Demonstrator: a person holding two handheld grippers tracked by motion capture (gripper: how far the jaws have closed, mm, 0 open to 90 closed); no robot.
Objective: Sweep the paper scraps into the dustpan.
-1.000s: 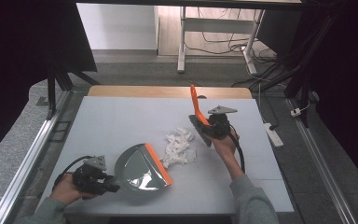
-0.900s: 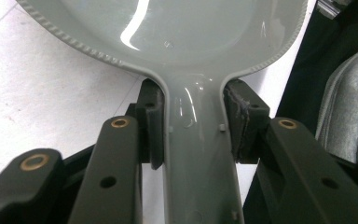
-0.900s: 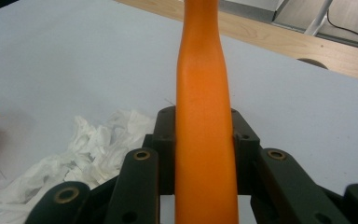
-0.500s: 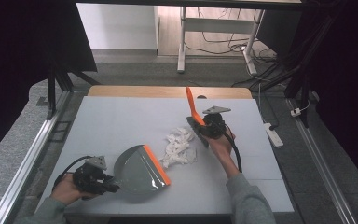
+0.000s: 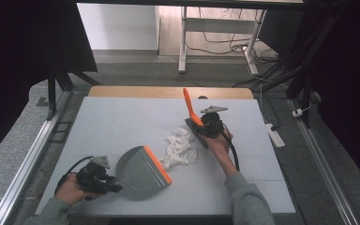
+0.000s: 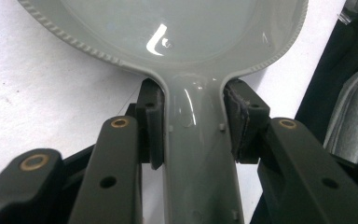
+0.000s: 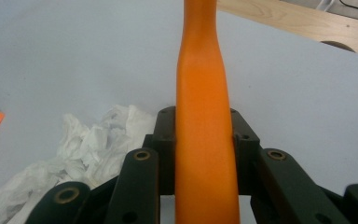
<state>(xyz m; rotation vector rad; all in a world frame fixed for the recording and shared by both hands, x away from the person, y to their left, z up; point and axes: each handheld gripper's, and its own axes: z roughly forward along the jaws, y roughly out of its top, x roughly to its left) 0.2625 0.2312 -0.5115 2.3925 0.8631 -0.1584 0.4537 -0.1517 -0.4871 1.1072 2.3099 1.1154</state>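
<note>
A grey dustpan (image 5: 138,173) with an orange lip lies on the white table (image 5: 122,122) at the front left. My left gripper (image 5: 104,183) is shut on its handle (image 6: 198,154), one pad on each side. A pile of crumpled white paper (image 5: 177,147) lies just right of the orange lip. My right gripper (image 5: 205,126) is shut on a brush with an orange handle (image 7: 205,135) that slants up and away. The brush head (image 5: 198,132) touches the pile's right edge. The paper (image 7: 84,144) lies left of my right jaws.
A wooden strip (image 5: 168,92) runs along the table's far edge. A white power strip (image 5: 274,132) lies on the floor to the right. Metal rails (image 5: 28,161) flank the table. Behind it stand a frame (image 5: 183,42) and loose cables.
My right gripper has carried the brush to the left, up against the paper pile. The dustpan has slid slightly left and nearer with my left gripper.
</note>
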